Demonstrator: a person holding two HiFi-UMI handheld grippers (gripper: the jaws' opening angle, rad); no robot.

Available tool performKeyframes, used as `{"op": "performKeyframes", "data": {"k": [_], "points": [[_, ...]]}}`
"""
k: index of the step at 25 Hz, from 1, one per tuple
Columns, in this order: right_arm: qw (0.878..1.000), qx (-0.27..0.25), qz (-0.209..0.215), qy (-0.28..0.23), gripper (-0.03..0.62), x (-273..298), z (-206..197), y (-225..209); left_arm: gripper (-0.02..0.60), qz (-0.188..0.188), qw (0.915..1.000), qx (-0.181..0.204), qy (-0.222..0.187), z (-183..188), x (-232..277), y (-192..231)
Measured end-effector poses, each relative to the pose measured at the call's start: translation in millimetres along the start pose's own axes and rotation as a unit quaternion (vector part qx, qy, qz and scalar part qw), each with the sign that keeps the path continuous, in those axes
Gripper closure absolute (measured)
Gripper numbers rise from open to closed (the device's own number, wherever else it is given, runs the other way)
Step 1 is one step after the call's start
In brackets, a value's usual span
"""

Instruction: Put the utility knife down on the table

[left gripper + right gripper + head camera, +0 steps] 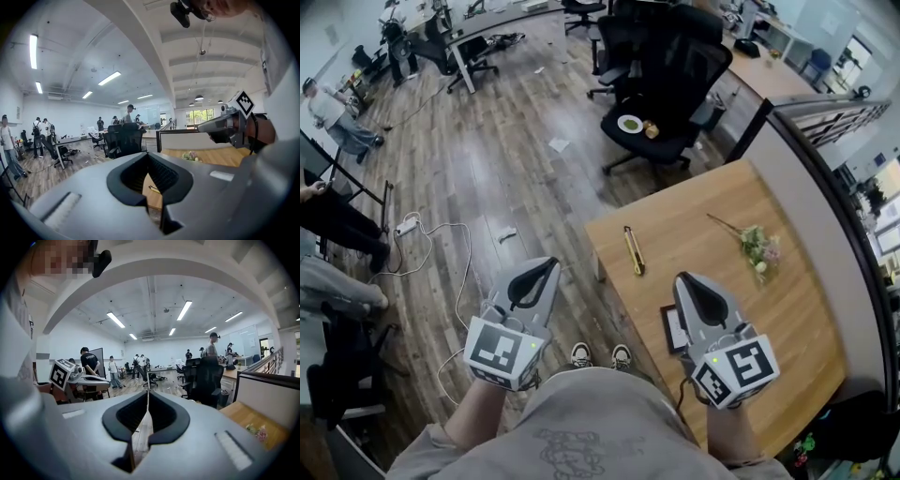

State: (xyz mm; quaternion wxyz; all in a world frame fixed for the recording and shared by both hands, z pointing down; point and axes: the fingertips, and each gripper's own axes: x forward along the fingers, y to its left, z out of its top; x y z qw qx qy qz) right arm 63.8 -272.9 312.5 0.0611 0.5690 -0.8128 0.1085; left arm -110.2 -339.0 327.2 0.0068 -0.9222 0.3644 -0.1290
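Utility knife (634, 251): lay flat on the table (722, 281), near its left edge, clear of both grippers.
Left gripper (551, 263): jaws together, empty, off the table.
Right gripper (682, 277): jaws together, empty, above the near edge.
Risk: a stray swing would likely knock the knife off that edge.

Left tool (550, 263), right tool (683, 279): both closed.

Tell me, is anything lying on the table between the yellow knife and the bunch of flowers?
No. In the head view, only bare wooden table separates the utility knife from the flowers.
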Motion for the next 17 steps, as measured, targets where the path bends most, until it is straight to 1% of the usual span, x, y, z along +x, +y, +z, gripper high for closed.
{"op": "performKeyframes", "data": {"k": [5,11,14,17], "points": [[1.000,-0.002,-0.002,-0.008,0.574,-2,4,-1,0.581,0.004,1.0000,0.002,-0.006,1,-4,2],[1.000,0.000,0.003,-0.008,0.574,-1,2,4,0.581,0.007,0.9999,-0.004,-0.006,0,-10,5],[1.000,-0.001,0.006,-0.008,0.574,-3,2,6,0.582,0.002,1.0000,0.003,-0.005,0,-12,1],[1.000,-0.002,0.009,-0.010,0.574,-4,1,7,0.581,0.004,0.9999,0.010,0.000,-3,-15,0]]}}
